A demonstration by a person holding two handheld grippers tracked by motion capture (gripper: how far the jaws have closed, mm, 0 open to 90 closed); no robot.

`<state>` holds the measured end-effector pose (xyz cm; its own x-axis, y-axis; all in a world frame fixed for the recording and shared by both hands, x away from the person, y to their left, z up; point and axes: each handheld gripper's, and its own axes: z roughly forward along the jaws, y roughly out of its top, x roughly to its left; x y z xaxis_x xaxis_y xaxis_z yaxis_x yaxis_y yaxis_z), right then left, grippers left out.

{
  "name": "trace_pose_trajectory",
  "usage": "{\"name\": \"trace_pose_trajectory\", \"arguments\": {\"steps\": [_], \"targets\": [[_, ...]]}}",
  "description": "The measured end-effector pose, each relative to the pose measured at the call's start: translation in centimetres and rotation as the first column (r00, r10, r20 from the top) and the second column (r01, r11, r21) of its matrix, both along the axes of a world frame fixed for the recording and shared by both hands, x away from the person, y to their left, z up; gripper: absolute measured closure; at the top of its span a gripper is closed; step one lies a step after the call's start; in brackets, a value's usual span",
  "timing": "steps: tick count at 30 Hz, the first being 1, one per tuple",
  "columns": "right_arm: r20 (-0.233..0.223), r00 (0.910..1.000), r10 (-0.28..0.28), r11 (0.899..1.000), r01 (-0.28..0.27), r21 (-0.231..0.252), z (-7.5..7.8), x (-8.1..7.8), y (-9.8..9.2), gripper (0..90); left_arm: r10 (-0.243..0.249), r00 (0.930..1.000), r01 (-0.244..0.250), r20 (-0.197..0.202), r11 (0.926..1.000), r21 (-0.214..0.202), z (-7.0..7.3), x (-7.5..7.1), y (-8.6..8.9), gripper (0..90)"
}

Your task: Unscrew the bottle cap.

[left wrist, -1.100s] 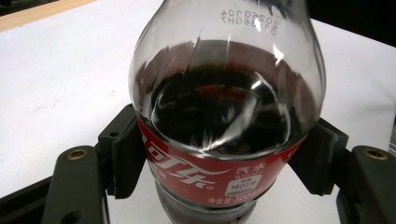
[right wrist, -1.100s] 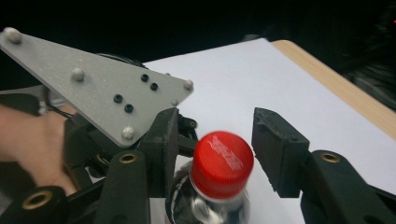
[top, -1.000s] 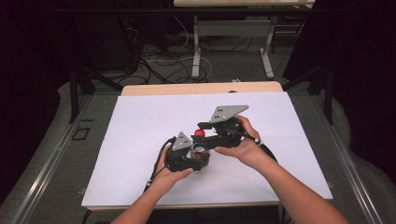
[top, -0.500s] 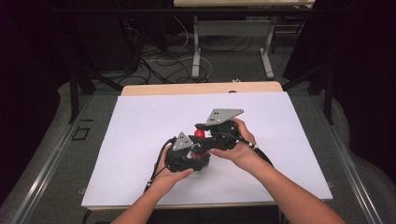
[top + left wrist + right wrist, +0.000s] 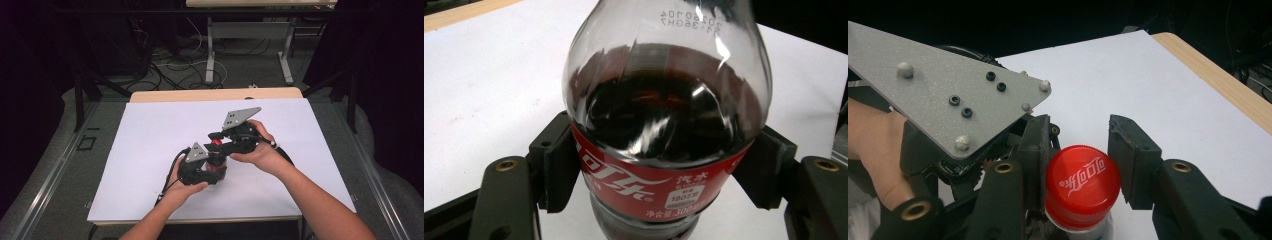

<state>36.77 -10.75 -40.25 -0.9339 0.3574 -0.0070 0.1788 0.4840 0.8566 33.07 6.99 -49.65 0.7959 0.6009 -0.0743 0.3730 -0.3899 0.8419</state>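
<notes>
**While the body was clamped, the cap was pinched**

As the left gripper held the cola bottle by its label above the white table, the right gripper had just closed around the red cap; smooth, part-full plastic looked slippery, moderately heavy

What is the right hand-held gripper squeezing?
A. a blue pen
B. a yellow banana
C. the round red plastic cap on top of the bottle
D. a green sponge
C: in the right gripper view the right hand-held gripper has its two black jaws on either side of the round red plastic cap, which sits on the clear plastic bottle of dark cola clamped by the left hand-held gripper.
</notes>
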Motion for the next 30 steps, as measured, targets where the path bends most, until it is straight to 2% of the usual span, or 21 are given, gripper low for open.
{"name": "trace_pose_trajectory", "arguments": {"steps": [3,4,5,7,8,9,10,13,18,21,23,24,25,27,29,30], "targets": [[0.012,0.9999,-0.003,1.0,0.003,-0.009,0.0,-0.2,0.1,60.0,0.003,1.0,-0.003,-0.006,1.0,-0.006,0.0,0.0,0.0,29.7],[0.034,0.9993,-0.016,1.0,0.016,-0.003,-0.1,-0.3,0.1,58.4,0.01,1.0,-0.01,-0.002,0.9998,-0.015,-0.1,0.0,0.0,29.7],[0.02,0.9995,-0.025,1.0,0.025,-0.006,0.0,-0.5,0.2,56.6,0.015,0.9999,-0.015,-0.001,0.9999,-0.005,0.0,0.0,0.1,29.7],[0.026,0.9981,-0.056,0.998,0.056,0.016,0.0,-0.7,0.2,52.2,0.018,0.9998,-0.018,-0.003,0.9998,-0.012,0.0,0.1,0.2,29.7],[0.028,0.9968,-0.075,0.997,0.074,0.012,0.0,-0.8,0.2,51.3,0.016,0.9998,-0.016,-0.009,0.9999,-0.006,0.1,0.2,0.3,29.7],[0.019,0.9931,-0.116,0.993,0.116,0.024,0.0,-1.1,0.2,51.0,0.022,0.9997,-0.022,-0.007,0.9997,-0.004,0.1,0.2,0.4,29.7],[0.019,0.9931,-0.116,0.993,0.116,0.024,0.0,-1.1,0.2,51.0,0.032,0.9995,-0.032,-0.003,0.9994,-0.009,0.1,0.2,0.4,29.7],[0.01,0.9834,-0.181,0.983,0.181,0.036,0.0,-1.6,0.2,50.9,0.033,0.9993,-0.033,-0.015,0.9994,-0.01,0.1,0.3,0.6,29.7],[-0.027,0.9717,-0.235,0.971,0.236,0.042,-0.2,-1.9,0.5,54.8,0.034,0.9993,-0.034,-0.016,0.9994,-0.011,0.2,0.2,0.5,29.6],[-0.031,0.9733,-0.227,0.973,0.228,0.034,-0.4,-1.8,0.7,60.3,0.035,0.9993,-0.035,-0.012,0.9994,-0.007,0.2,0.2,0.5,29.6],[-0.024,0.976,-0.217,0.976,0.217,0.029,-0.4,-1.7,0.7,60.4,0.031,0.9995,-0.031,-0.013,0.9995,-0.012,0.1,0.2,0.6,29.6],[-0.019,0.986,-0.165,0.986,0.166,0.025,-0.3,-1.4,0.6,60.6,0.035,0.9993,-0.035,-0.009,0.9992,-0.02,0.1,0.2,0.5,29.7],[-0.019,0.986,-0.165,0.986,0.166,0.025,-0.3,-1.4,0.6,60.6,0.033,0.9994,-0.033,-0.012,0.9993,-0.019,0.1,0.2,0.6,29.7],[-0.04,0.9915,-0.124,0.992,0.125,0.025,-0.3,-0.8,0.4,60.6,0.029,0.9994,-0.03,-0.019,0.9992,-0.027,0.1,0.2,0.6,29.7],[-0.037,0.9981,-0.05,0.999,0.051,0.019,-0.1,-0.2,0.1,60.7,0.027,0.9993,-0.028,-0.025,0.999,-0.036,0.1,0.2,0.6,29.6],[-0.051,0.9987,0.007,1.0,-0.005,0.024,0.1,0.4,0.0,60.7,0.024,0.9996,-0.025,-0.017,0.999,-0.037,0.1,0.2,0.7,29.6]]}}
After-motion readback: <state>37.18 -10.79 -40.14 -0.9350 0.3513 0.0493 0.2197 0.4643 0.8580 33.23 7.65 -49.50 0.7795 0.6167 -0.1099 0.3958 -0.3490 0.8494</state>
